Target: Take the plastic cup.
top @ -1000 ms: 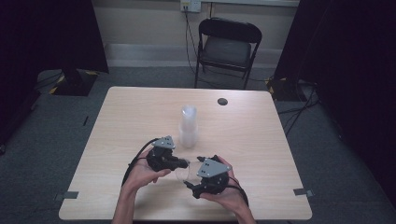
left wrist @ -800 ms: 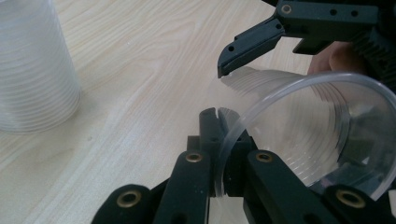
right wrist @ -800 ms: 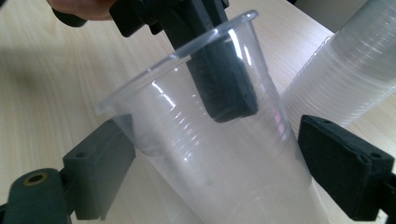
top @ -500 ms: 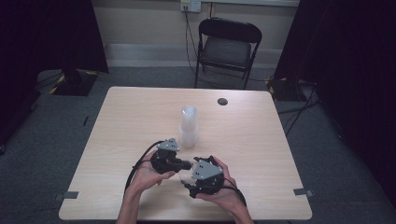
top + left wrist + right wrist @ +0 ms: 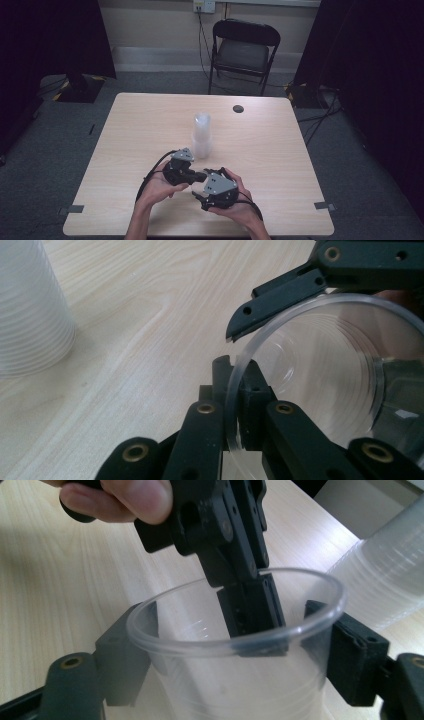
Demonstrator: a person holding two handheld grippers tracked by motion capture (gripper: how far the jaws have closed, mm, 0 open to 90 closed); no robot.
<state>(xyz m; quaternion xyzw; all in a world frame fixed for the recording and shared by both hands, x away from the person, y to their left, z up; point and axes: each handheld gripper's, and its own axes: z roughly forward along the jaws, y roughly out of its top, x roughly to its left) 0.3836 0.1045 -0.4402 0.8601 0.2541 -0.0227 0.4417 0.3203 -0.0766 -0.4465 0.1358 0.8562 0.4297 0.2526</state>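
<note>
The fingers of the left gripper (image 5: 245,600) are clamped on the rim of a clear plastic cup (image 5: 235,645). The cup is flanked by the right gripper (image 5: 235,660), whose fingers have just been closing, above the desk (image 5: 280,140), near the cup stack (image 5: 201,135).

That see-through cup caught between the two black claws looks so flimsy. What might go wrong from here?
The left gripper pinches the clear plastic cup by its thin rim, so the rim may buckle or slip free. The right gripper has just been closing around the cup's body; squeezing further could crush the soft wall. If both pull at once, the cup may twist or tear. The stack of cups stands close by on the table, and a jerk might topple it.
</note>
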